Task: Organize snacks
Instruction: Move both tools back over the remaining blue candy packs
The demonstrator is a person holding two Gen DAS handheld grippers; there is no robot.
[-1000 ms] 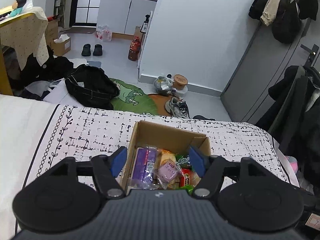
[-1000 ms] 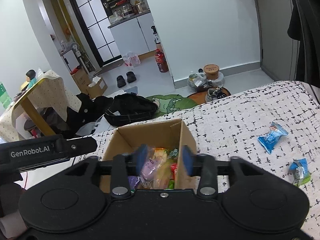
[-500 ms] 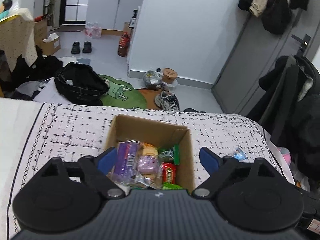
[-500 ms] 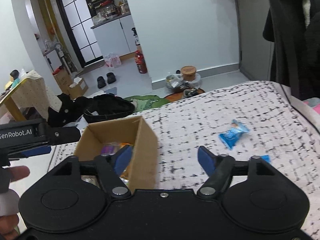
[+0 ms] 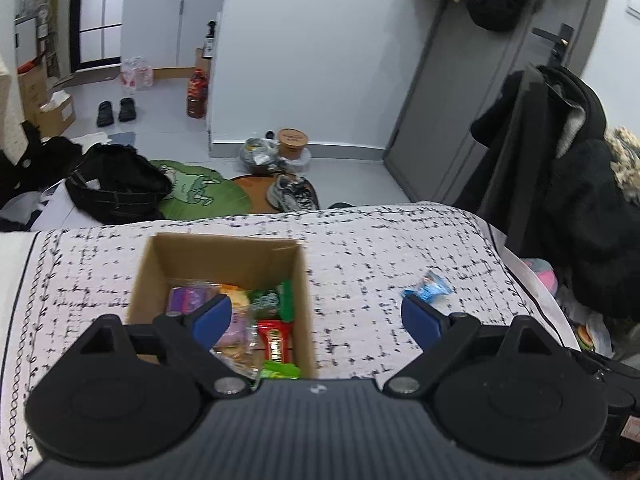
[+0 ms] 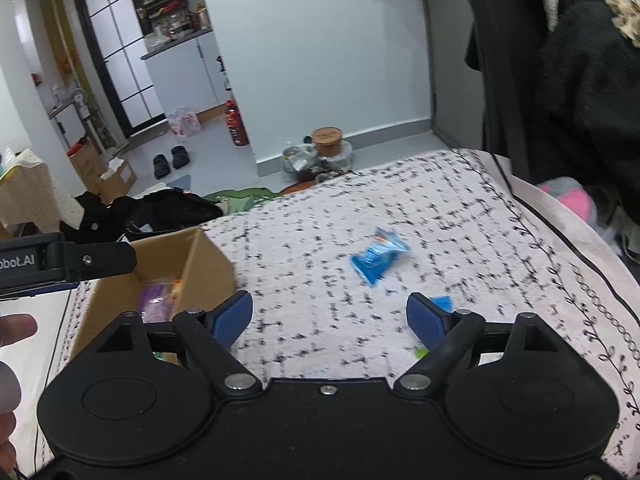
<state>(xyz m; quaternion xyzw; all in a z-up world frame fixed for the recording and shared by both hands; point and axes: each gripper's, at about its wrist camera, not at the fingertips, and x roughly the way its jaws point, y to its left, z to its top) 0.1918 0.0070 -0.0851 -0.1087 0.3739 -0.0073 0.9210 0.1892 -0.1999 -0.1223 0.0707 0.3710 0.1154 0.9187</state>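
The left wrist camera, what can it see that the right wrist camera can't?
Only the left wrist view looks deep into the cardboard box, so you see the red snack and green snacks, plus the grey door. Only the right wrist view shows a second small blue packet beside its right finger, the other gripper's black body and a person's fingers. Both show the box, the purple snack, the blue snack packet on the patterned bedspread, and open, empty jaws that have just been opening.

One cardboard box [image 5: 224, 256], two blue snack packets [image 6: 376, 255] on the bedspread, two open grippers [image 5: 316, 318]
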